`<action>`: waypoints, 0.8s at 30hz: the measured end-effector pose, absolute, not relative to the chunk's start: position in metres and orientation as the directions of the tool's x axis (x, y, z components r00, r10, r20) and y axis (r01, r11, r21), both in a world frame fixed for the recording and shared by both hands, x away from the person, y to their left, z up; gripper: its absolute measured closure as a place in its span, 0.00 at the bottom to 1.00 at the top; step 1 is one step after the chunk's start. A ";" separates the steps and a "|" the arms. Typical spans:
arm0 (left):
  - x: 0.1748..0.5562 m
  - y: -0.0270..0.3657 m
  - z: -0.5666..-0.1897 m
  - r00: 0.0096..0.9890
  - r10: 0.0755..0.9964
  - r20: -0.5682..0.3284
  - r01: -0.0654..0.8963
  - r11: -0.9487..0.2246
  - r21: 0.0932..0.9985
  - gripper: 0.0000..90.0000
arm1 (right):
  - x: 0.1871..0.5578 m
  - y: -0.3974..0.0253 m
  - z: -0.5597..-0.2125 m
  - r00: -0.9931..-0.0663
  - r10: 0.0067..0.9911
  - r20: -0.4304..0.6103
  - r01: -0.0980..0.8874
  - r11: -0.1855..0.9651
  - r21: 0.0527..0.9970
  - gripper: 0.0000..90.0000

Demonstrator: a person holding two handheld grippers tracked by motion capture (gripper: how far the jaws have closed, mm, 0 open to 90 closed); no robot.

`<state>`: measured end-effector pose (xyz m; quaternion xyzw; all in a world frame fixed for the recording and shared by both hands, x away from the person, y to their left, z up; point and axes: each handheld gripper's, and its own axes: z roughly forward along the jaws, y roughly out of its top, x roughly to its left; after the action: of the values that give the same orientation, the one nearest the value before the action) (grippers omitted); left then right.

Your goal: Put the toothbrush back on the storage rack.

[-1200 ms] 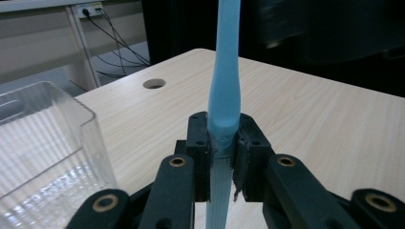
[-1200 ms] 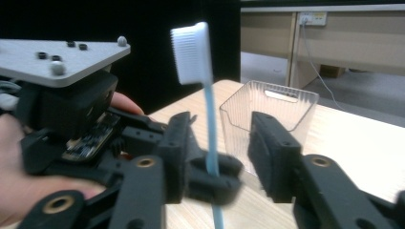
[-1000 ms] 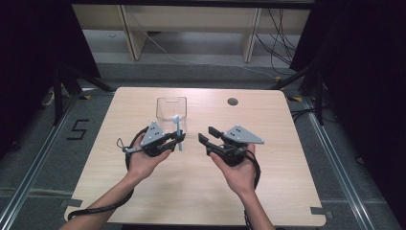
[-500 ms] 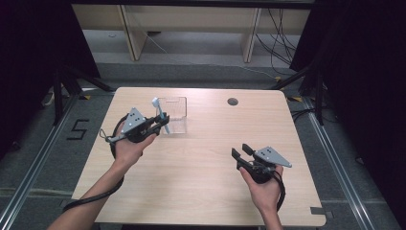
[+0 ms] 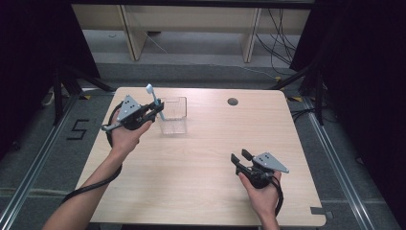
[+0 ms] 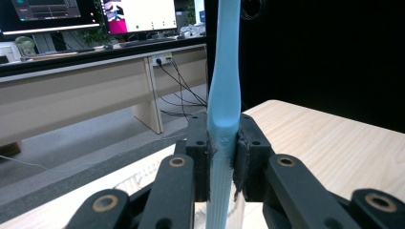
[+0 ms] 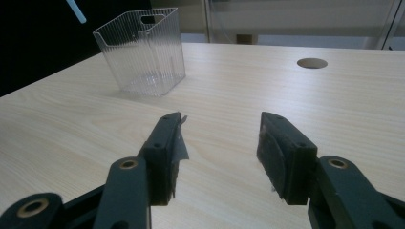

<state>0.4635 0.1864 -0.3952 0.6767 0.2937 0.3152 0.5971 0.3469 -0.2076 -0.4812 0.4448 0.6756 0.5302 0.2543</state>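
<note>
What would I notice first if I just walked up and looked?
Probably the light blue toothbrush, standing upright, pinched in the left gripper right beside the clear plastic box at the table's far left. Then the right gripper, open and holding nothing, near the table's front right.

The left gripper (image 5: 154,109) sits raised near the table's far-left corner, jaws clamped (something pale blue is pinched upright between them). The right gripper (image 5: 241,158) rests low toward the near-right corner, jaws spread apart, both forearms reaching in from the near edge.

Black hand-held gripper (image 5: 242,158), brass pivots, grey three-cornered plate.
</note>
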 end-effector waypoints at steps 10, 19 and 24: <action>0.480 0.190 -0.401 0.601 0.795 0.084 0.029 -0.127 0.991 0.86 | 0.346 -0.206 -0.480 -0.463 0.871 0.163 0.352 0.012 0.936 0.56; 0.490 0.194 -0.408 0.580 0.810 0.085 0.044 -0.135 0.990 0.86 | 0.346 -0.205 -0.481 -0.459 0.873 0.165 0.348 0.006 0.937 0.56; 0.492 0.194 -0.410 0.577 0.811 0.096 0.045 -0.149 0.988 0.86 | 0.348 -0.207 -0.481 -0.469 0.873 0.133 0.334 0.036 0.942 0.55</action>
<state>0.4918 0.1939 -0.4100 0.6798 0.3150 0.3351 0.5713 0.3476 -0.2071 -0.4808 0.4484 0.6732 0.5303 0.2541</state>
